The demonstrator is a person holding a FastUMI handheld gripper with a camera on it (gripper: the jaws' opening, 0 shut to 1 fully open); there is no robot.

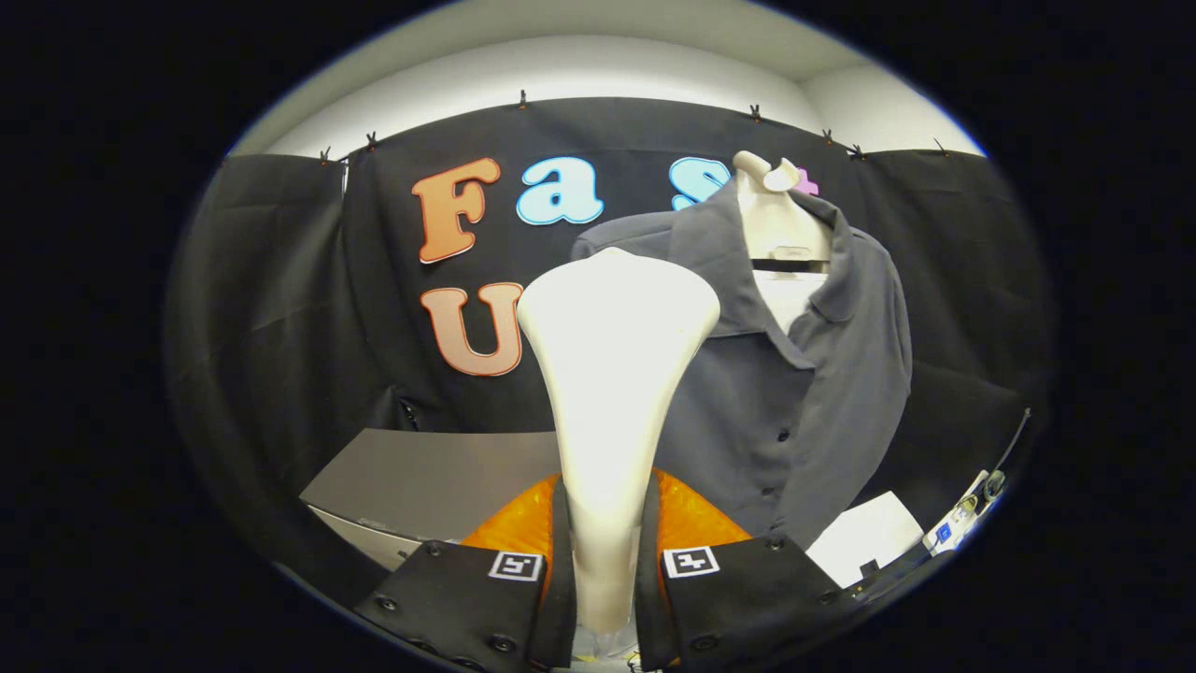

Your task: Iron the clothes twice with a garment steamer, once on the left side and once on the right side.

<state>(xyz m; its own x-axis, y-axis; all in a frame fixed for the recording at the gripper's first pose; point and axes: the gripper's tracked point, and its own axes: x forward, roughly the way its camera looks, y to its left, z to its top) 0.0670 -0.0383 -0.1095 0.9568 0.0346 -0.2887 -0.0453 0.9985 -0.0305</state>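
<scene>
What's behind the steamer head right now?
The steamer, gripped between the fingers of the gripper, covers the left part of the grey shirt on its mannequin. The shirt's buttons show beside it; the fabric directly behind is hidden.

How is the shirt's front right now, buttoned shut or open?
Buttoned lower down, open at the collar: the shirt hangs on its hanger, behind the steamer that the gripper is shut on.

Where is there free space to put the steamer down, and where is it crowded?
The gripper is shut on the steamer. Free: the flat grey surface to the left of the fingers, below the black cloth. Crowded: the right side, where the grey shirt hangs, with a white sheet and cables below it.
</scene>
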